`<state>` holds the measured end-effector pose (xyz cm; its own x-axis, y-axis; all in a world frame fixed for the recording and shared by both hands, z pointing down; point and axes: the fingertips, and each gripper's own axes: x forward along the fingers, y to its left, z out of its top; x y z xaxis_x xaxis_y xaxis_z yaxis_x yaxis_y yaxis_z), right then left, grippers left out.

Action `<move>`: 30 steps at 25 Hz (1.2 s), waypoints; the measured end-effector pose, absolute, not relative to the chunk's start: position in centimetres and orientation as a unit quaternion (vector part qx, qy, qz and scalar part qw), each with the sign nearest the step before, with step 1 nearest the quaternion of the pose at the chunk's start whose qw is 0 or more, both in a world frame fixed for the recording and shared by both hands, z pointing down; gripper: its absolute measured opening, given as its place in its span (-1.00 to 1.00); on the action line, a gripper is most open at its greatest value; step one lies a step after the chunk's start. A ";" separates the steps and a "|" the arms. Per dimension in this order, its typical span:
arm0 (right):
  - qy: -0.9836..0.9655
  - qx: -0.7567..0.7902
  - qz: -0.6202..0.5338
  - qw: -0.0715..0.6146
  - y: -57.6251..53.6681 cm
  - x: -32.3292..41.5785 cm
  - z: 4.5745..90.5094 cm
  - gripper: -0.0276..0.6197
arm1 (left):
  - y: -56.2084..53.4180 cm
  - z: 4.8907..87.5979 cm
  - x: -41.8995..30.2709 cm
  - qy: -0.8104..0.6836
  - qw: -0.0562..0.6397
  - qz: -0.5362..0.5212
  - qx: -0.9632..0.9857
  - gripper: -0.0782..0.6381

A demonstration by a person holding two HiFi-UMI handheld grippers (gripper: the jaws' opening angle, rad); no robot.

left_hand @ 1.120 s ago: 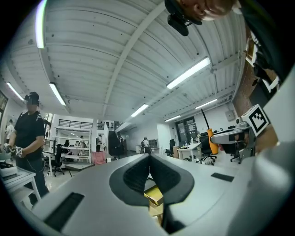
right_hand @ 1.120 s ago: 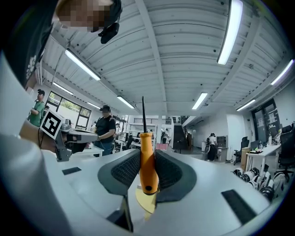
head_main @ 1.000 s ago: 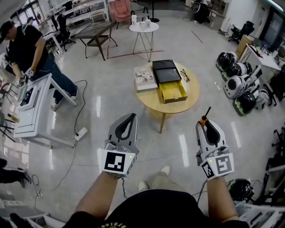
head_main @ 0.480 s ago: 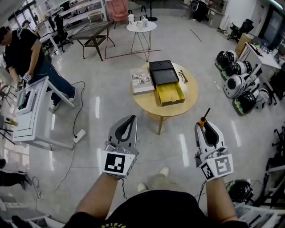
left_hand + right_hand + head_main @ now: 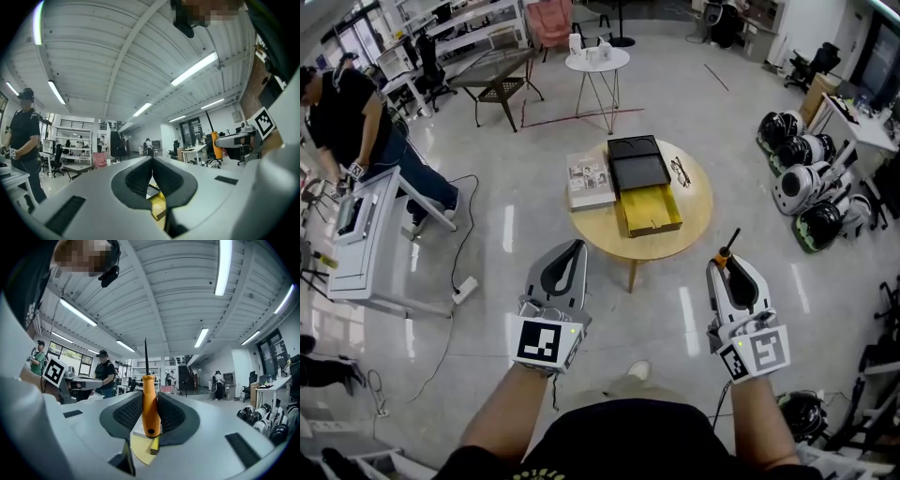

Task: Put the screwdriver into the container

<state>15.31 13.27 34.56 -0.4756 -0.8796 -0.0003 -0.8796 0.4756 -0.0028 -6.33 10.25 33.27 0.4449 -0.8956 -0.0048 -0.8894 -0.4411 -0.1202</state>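
One round table [image 5: 696, 214] stands at twelve o'clock from us, carrying the open yellow container [image 5: 652, 210]. We hold our left gripper [image 5: 577, 246] at seven o'clock, jaws together on nothing. Our right gripper [image 5: 723, 264] at five o'clock clamps the orange-handled screwdriver [image 5: 149, 401], well apart from the container.

Robotics lab: white robots [image 5: 797, 183] parked in row, workbench [image 5: 370, 248], office chairs [image 5: 802, 66], ceiling strip lights [image 5: 224, 266].

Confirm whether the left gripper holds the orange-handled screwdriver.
No, the left gripper has its jaws together on nothing; the orange-handled screwdriver with its thin dark shaft is clamped in the right gripper.
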 end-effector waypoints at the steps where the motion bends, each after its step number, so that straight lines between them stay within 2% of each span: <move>1: 0.861 -0.509 -0.001 0.001 12.9 15.6 34.6 -0.56 | 10.0 33.2 -6.0 0.528 0.053 -0.029 -0.847 -0.73; 9: 0.869 -0.495 -0.003 0.004 10.3 17.5 34.3 -0.56 | 8.8 32.8 -4.7 0.544 0.054 -0.035 -0.836 -0.73; 30: 0.865 -0.502 0.000 0.006 4.4 16.2 34.5 -0.56 | 2.8 32.8 -4.7 0.529 0.059 -0.038 -0.846 -0.73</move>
